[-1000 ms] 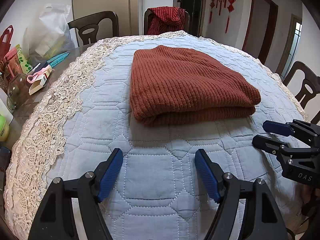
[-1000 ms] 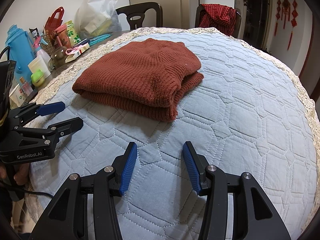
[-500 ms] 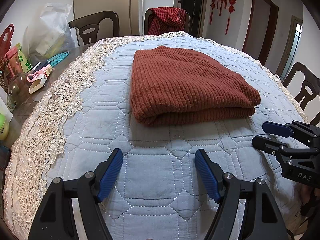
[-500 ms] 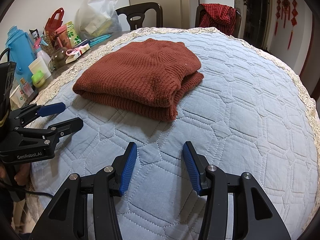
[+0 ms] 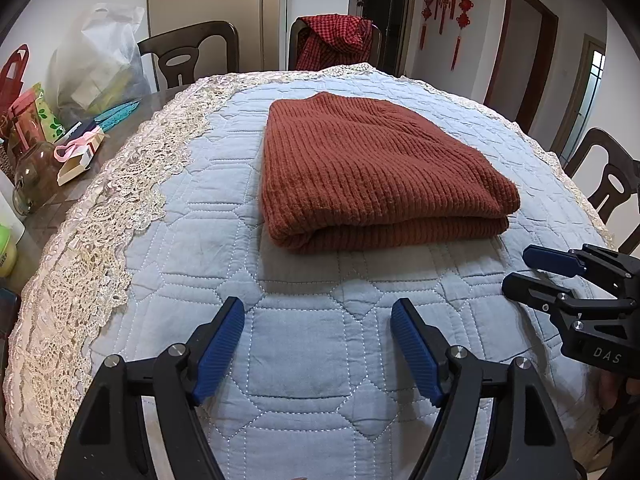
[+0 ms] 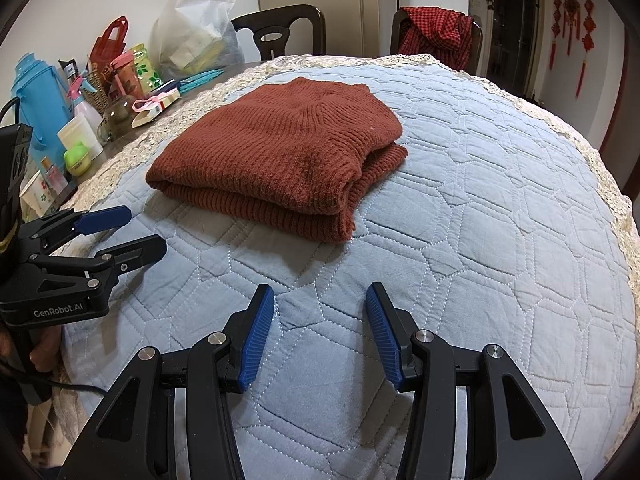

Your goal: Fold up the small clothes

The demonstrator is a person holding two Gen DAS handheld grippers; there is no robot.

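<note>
The rust-brown ribbed knit sweater [image 5: 372,172] lies folded into a thick rectangle on the light-blue quilted cover [image 5: 320,344], toward the far half of the round table. Its layers are stacked, with the doubled edge facing my tools.

My left gripper [image 5: 318,338] hangs over bare quilt on the near side of the sweater, well apart from it. Its jaws stand released, with nothing between the blue ribbed pads [image 5: 218,346]. My right gripper [image 6: 320,334] sits in the same posture just beside it, jaws also spread and empty, over bare quilt. Neither tool touches the garment. In the right wrist view, the left gripper appears at the left edge with fingers of the holding hand [image 6: 42,350] visible under its body.

A cream lace border [image 5: 100,248] edges the quilt. Beyond it, on the bare wooden tabletop: a glass jar [image 5: 34,178], a small box with pink ribbon [image 5: 78,156], a white plastic bag [image 5: 98,62], and a blue thermos jug [image 6: 38,104]. A red checked garment [image 5: 338,42] hangs over a far chair.
</note>
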